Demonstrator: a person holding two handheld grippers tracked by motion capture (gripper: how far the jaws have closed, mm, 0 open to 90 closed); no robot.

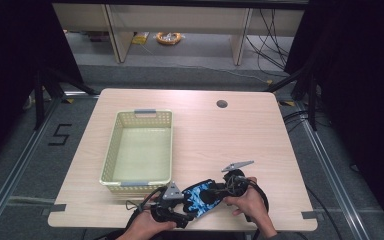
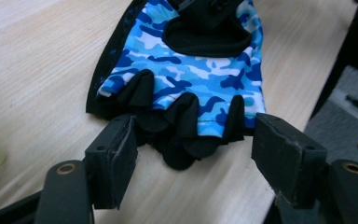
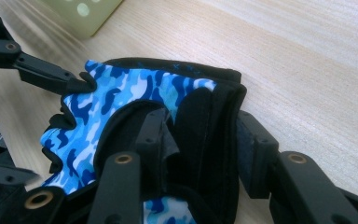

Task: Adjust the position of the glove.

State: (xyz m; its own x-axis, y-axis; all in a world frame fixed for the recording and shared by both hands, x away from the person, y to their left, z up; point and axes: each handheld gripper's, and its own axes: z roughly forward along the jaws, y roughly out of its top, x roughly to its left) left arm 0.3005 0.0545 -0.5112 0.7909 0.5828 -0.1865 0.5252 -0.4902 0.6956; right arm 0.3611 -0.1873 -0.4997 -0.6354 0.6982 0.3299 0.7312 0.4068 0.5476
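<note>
- Black-padded jaws of left gripper (image 2: 193, 154) stand wide apart, nothing pinched; the short black finger stubs of the blue-camo fingerless fabric glove (image 2: 191, 60) lie between them, pads not pressing.
- Right gripper (image 3: 200, 154) looks clamped on glove's black wrist cuff: one jaw inside the opening, other outside.
- Glove lies flat on pale wood-grain table (image 1: 230, 135), near front edge, just right of the empty pale-green perforated plastic basket (image 1: 139, 150).
- Risk: left jaws may catch only thin stub tips, so fabric slips out on lift.
- Risk: one-sided pull by right gripper could drag glove off table edge.
</note>
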